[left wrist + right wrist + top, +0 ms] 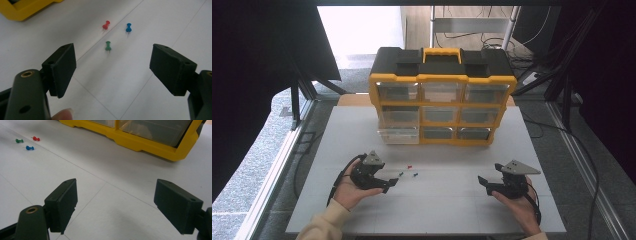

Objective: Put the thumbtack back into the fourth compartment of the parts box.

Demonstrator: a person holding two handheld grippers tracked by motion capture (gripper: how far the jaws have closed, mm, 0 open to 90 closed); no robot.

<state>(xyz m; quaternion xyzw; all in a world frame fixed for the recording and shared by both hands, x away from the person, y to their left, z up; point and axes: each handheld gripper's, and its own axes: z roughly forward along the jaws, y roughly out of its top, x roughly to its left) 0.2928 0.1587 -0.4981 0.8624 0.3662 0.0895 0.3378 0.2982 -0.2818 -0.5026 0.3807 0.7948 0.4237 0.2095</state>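
Three push pins lie on the white table: a red pin (pixel 106 25), a blue pin (pixel 128 27) and a green pin (pixel 108 46). In the high view they are small dots, the red pin (pixel 410 167), the green pin (pixel 401 174) and the blue pin (pixel 416 175). My left gripper (pixel 393 183) sits just left of them, open, with nothing between its jaws; the green pin lies a little ahead of the gap (pixel 113 68). My right gripper (pixel 482 182) rests at the right, open and empty (pixel 116 205), jaws pointing left toward the pins (pixel 29 148).
A yellow and black drawer organiser (pixel 442 97) with clear drawers stands at the back middle of the table; its bottom left drawer (pixel 398 134) is pulled out a little. The table's edges (pixel 427 231) drop to a grey floor with cables.
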